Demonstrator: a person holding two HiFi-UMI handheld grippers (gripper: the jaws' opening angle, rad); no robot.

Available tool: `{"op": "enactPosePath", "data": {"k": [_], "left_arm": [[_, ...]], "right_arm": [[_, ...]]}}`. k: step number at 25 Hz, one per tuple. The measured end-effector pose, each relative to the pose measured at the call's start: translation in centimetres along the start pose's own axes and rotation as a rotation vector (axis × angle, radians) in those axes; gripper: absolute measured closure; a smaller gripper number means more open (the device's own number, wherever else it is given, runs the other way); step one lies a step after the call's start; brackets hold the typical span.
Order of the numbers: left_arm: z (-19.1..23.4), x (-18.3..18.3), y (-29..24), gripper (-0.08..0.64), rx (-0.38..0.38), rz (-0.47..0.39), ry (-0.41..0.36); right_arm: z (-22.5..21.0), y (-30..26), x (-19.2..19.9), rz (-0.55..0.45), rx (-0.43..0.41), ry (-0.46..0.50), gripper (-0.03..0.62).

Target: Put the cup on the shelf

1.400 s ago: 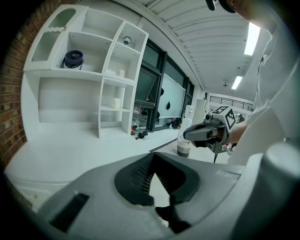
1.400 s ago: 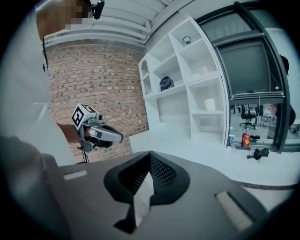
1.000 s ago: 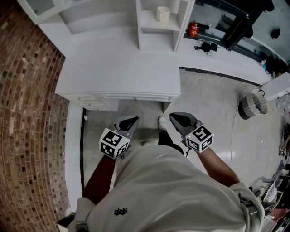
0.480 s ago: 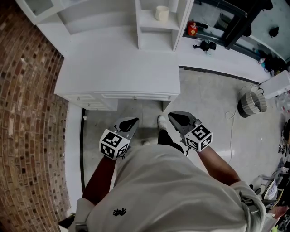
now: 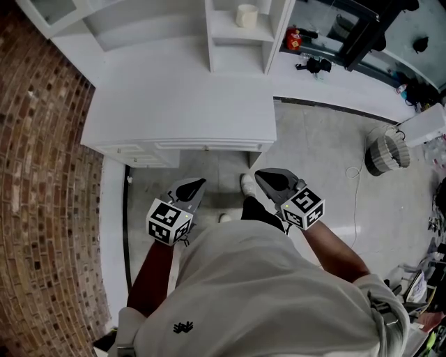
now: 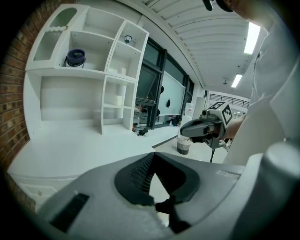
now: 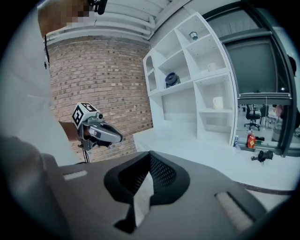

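Cup [image 5: 246, 14] on shelf [image 5: 228, 35], as before

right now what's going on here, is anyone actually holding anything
A person stands facing the white desk, holding a two-jaw gripper in each hand at waist height. The left gripper and right gripper are both shut and empty. The small cream cup sits in a compartment of the white shelf unit, apart from both grippers.

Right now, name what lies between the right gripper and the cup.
Head view: only bare floor and white countertop separate right gripper and cup.
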State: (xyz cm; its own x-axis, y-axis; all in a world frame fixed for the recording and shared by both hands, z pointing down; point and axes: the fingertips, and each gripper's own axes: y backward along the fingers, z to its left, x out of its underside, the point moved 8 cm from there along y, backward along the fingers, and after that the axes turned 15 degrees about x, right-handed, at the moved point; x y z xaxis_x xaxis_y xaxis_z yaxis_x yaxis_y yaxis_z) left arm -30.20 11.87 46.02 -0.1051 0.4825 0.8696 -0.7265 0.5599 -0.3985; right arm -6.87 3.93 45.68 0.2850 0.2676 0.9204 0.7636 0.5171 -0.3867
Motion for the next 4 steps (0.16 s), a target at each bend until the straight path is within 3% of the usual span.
{"op": "enactPosePath", "data": {"k": [4], "left_arm": [[0.14, 0.05, -0.39, 0.555, -0.001, -0.003, 0.015]], "right_arm": [[-0.47, -0.45, -0.27, 0.001, -0.008, 0.006, 0.581]]}}
